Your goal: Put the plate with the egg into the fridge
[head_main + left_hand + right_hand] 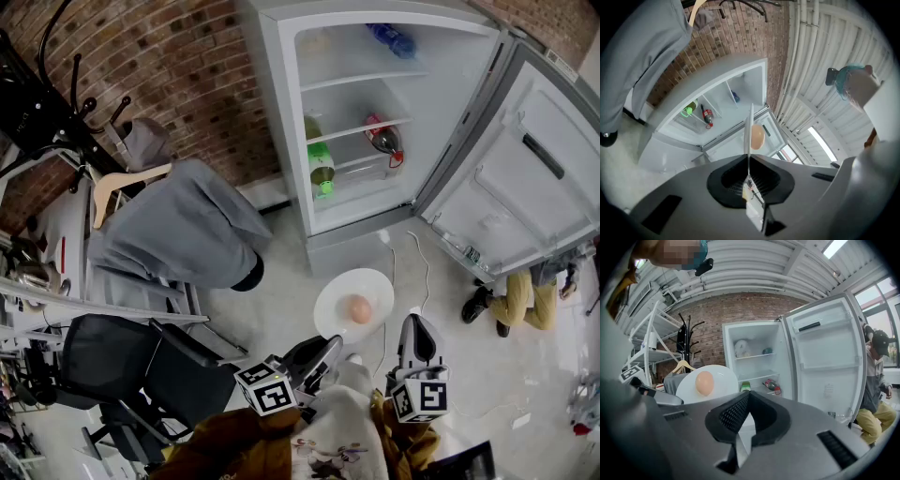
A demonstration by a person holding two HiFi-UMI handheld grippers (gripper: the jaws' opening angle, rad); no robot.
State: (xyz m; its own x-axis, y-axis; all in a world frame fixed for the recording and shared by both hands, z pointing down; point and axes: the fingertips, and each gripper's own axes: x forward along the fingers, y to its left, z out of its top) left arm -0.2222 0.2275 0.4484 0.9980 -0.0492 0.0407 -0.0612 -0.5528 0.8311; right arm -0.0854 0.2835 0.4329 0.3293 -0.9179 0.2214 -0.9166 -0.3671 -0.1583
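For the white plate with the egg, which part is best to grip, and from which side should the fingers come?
Grip the thin near rim of the plate, coming in level from the person's side. The plate is flat, so only its edge fits between fingers, and the egg on it needs it level. The left gripper holds it so.

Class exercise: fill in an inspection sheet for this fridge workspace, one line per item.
Surface: pale floor, plate held above it.
Job's things: white plate carrying an egg; fridge open.
Clutter: grey garment, black chair; bottles in fridge.
Tools: left tool shut on plate rim; right tool shut, empty.
Cables: white cable on floor.
Surroundings: brick wall; person crouching beside fridge.
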